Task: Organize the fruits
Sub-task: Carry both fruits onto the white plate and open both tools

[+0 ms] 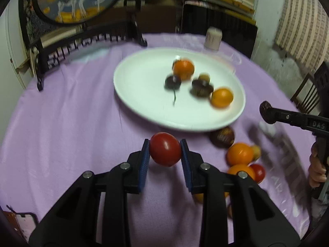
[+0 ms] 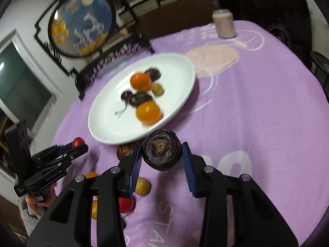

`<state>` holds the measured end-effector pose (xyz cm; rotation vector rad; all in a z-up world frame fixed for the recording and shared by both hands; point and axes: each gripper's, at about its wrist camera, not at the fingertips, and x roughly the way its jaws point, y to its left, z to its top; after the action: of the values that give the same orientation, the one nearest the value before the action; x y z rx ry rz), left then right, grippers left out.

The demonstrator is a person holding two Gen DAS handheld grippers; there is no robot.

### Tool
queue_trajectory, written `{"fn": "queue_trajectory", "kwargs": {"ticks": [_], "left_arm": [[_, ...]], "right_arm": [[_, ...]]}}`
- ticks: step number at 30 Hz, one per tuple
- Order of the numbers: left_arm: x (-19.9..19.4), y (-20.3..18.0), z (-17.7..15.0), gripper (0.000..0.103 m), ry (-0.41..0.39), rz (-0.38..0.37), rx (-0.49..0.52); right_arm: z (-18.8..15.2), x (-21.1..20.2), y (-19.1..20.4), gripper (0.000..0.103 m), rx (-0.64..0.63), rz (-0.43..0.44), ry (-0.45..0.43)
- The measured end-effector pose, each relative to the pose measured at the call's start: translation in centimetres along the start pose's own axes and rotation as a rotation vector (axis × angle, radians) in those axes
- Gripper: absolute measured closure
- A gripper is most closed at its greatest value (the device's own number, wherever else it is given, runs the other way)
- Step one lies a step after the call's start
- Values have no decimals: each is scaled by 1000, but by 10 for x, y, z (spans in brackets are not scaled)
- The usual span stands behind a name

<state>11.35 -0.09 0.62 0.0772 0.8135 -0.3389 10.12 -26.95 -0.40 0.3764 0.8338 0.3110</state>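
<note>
The left claw [image 1: 165, 152] is clamped on a red tomato [image 1: 165, 152], its blue pads pressed against both sides of the fruit, which hangs above the purple cloth [image 1: 67, 123] covering the worktop, just short of the near rim of the white plate [image 1: 139, 94]. The right claw [image 2: 161, 153] is clamped in the same way on a dark, wrinkled purple-brown fruit [image 2: 161, 152], held clear of the cloth close to the plate's near edge; in the left wrist view this fruit shows at the tip of the right claw, off to the right of the plate. On the plate lie two oranges [image 1: 183, 69], [image 1: 222, 97], several dark fruits [image 1: 201, 88], one of them with a thin stem, and a small yellowish fruit [image 2: 157, 89], all somewhat blurred. Loose on the cloth beside the plate's near rim sits another dark round fruit [image 1: 222, 136], and nearer the camera there is a small cluster: two more oranges [image 1: 240, 154], a small red tomato [image 1: 258, 172] and a pale yellow fruit [image 2: 142, 186]. At the far side of the worktop stands a pale can [image 2: 224, 23], well apart from the plate. A round decorative screen [image 2: 81, 23] in a black carved frame stands at the far left edge of the worktop, behind the plate.
</note>
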Motion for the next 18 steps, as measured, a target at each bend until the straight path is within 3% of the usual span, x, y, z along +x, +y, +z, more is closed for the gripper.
{"fn": "queue_trajectory", "kwargs": {"ticks": [4,9,11,12,14,18], "left_arm": [[-1,-1,27,73,-26,2,-2],[29,-3,58,73,2,9,-15],[44,-1,62,72,15,8,-40],[48,0,62,66,17,14,-47],[51,3,62,64,18,1,-58],[42,5,60,63,2,-31,-63]], "right_arm": [[19,-6,5,64,19,23,-50],[57,20,22,64,-3,-9,-31],[67,41,23,63,-9,-39,-13],[71,49,22,62,-5,-49,-7],[74,59,16,53,23,-62,-21],[72,46,13,50,12,-44,-66]]}}
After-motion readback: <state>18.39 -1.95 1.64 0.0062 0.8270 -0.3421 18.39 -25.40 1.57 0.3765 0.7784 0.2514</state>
